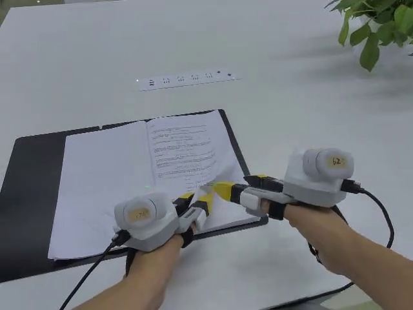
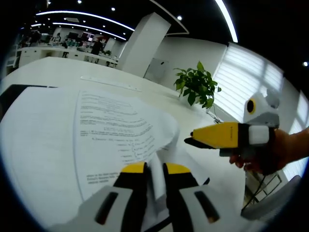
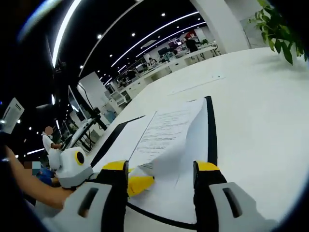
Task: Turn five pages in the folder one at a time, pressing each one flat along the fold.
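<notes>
A black folder lies open on the white table, with a blank sheet on its left half and a printed page on its right. The printed page's lower right corner is lifted and curled. My left gripper sits at the folder's near edge, shut on that lifted corner; in the left gripper view the paper runs between the nearly closed jaws. My right gripper hovers open just right of the curled corner, jaws wide apart, pointing left at the page.
A white power strip lies on the table beyond the folder. A green plant stands at the far right corner. Black cables trail from both grippers toward the table's near edge.
</notes>
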Demonstrator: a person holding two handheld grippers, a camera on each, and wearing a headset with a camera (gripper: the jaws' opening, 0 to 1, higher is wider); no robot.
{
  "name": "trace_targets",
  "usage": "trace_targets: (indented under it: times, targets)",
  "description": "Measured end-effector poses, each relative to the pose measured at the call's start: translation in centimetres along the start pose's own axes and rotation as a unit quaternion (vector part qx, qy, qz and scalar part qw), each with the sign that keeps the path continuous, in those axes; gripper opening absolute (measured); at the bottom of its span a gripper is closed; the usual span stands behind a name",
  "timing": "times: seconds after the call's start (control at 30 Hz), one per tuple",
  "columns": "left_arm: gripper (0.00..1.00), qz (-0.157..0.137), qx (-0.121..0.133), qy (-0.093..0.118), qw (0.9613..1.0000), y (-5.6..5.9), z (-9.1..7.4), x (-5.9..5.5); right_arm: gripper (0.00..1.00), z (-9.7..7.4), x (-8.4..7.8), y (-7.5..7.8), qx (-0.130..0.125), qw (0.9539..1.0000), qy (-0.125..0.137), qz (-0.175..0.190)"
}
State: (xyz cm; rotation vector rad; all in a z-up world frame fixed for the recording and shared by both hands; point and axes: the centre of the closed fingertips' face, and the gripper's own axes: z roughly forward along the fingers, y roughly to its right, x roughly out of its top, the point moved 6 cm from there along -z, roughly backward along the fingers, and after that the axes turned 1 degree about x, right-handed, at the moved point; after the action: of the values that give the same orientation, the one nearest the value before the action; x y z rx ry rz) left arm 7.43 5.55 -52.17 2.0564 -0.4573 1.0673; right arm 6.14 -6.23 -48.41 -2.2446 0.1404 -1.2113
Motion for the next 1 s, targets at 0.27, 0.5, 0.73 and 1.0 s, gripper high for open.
trace_targets:
  times: [0.27, 0.5, 0.73, 1.0]
  targets:
    - [0.12, -0.006, 0.003, 0.0, 1.0, 0.0, 0.0, 0.0, 0.4, 1.0, 0.9, 0.2, 0.023, 0.9968, 0.021, 0.074]
    - [0.12, -0.011, 0.003, 0.0, 0.9999, 0.1, 0.0, 0.0, 0.27, 0.8, 1.0, -0.4, 0.031, 0.9932, 0.035, 0.107]
    - [0.12, -0.011, 0.003, 0.0, 0.9999, 0.1, 0.0, 0.0, 0.14, 0.3, 1.0, -0.2, 0.027, 0.9906, 0.046, 0.126]
    - [0.14, -0.017, 0.001, -0.003, 0.9998, 0.3, -0.1, 0.0, 0.01, 0.1, 1.3, 0.3, 0.021, 0.9867, 0.051, 0.153]
